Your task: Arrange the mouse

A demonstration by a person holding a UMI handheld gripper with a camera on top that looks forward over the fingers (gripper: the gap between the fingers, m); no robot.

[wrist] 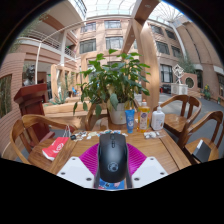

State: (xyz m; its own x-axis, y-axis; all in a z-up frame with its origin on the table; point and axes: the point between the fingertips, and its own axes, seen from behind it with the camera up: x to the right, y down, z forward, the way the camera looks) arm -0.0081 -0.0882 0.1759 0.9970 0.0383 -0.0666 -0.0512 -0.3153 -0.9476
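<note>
Black computer mouse (112, 155), seen from behind and above, lying lengthwise between the two fingers of the gripper (112, 176) with its scroll wheel toward the far side. It rests on a magenta mouse mat (90, 156) whose rim shows to either side of the mouse and ahead of it. The light-coloured fingers (78, 172) flank the rear half of the mouse at a moderate spread; whether their inner faces press on its sides or leave a narrow gap cannot be told. The mouse appears to sit on the mat under its own weight.

The mat lies on a wooden table (170, 148). Bare wood shows to the right of the mat as far as the table's near right edge, where a dark flat object (199, 150) lies at the corner. To the left of the mat lies a red and white item (55, 147), close to the mat's left rim, with a strip of bare wood between it and the table's left edge.

Just beyond the mat's far rim stand a blue bottle (130, 120), a clear plastic bottle (157, 120) to its right, and a potted plant (115, 85) behind them, whose leaves spread over the middle of the table. These close off the far side; the open wood lies chiefly to the right.

Wooden chairs (188, 108) stand round the table at the left, right and far sides. Behind rises a tall atrium with balconies (50, 45) and windows.
</note>
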